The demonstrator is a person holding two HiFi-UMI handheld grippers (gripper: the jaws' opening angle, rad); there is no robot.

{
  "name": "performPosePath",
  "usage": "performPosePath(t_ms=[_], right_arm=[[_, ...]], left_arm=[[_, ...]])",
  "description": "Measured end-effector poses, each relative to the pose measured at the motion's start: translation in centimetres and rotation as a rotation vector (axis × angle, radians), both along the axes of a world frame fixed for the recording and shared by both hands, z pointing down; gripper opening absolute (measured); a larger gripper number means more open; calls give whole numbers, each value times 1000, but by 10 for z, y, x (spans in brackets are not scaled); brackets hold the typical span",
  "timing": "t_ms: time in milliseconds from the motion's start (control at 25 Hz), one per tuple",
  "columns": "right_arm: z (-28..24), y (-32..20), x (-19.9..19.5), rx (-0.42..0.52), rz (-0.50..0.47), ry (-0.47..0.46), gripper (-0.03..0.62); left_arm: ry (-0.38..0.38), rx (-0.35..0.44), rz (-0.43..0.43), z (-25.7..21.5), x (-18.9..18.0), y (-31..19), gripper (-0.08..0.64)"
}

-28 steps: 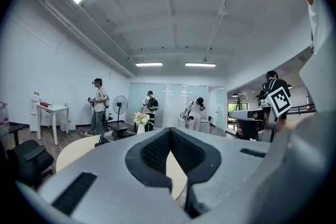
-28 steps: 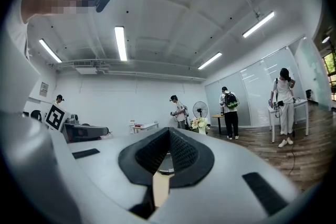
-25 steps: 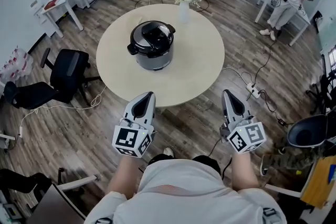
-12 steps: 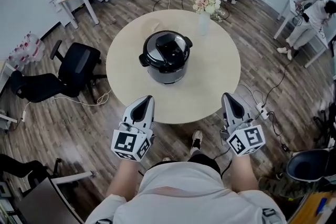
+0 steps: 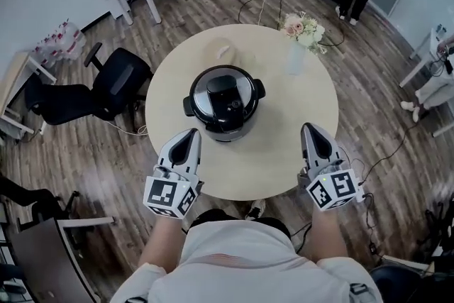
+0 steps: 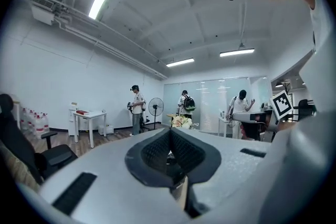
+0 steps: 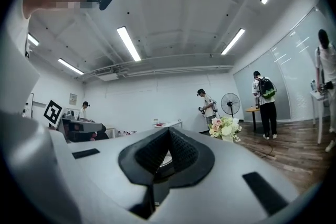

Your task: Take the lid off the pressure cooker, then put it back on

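Cooker [image 5: 223, 103] is sitting lidded on the table [image 5: 277, 131] ahead of and between the 2 closed, empty tongs, lying nearer the left tongs [image 5: 190, 133] than the right tongs [image 5: 310, 128].

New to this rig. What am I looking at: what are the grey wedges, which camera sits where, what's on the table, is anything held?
There is no robot here: a person holds a two-jaw gripper in each hand. The head view comes from a camera on the person's head, looking steeply down. In it the grey wedges are the left gripper and the right gripper; the marker cubes behind them are part of them. The other two pictures come from wide-angle cameras that ride on each gripper and look along its jaws into the room. On the round table stand a pressure cooker with its lid on and a vase of flowers. Both grippers have their jaws together and hold nothing. They are on the person's side of the cooker and do not touch it.
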State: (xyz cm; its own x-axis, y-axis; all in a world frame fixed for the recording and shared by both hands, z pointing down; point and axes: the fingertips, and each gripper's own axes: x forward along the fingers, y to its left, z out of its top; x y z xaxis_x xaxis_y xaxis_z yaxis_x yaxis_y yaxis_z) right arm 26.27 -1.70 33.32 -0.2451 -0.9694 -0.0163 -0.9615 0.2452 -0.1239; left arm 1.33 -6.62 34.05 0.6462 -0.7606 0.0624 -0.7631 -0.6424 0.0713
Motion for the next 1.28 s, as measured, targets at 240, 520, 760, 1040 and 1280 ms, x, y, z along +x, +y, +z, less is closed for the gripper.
performPosePath(t_ms=[240, 520, 760, 1040, 1280], right_arm=[[-2, -47, -12, -2, -52, 6, -2], [-18, -66, -55, 15, -54, 38, 0], [-22, -66, -63, 13, -25, 51, -2], [-22, -64, -70, 6, -46, 42, 125], [-24, -65, -79, 4, -100, 31, 309]], left_arm=[[-1, 3, -37, -2, -8, -30, 2], [5, 33, -18, -19, -39, -53, 3], [20, 39, 19, -19, -47, -56, 4], [29, -2, 95, -13, -41, -51, 208], [40, -19, 144, -13, -36, -44, 328]])
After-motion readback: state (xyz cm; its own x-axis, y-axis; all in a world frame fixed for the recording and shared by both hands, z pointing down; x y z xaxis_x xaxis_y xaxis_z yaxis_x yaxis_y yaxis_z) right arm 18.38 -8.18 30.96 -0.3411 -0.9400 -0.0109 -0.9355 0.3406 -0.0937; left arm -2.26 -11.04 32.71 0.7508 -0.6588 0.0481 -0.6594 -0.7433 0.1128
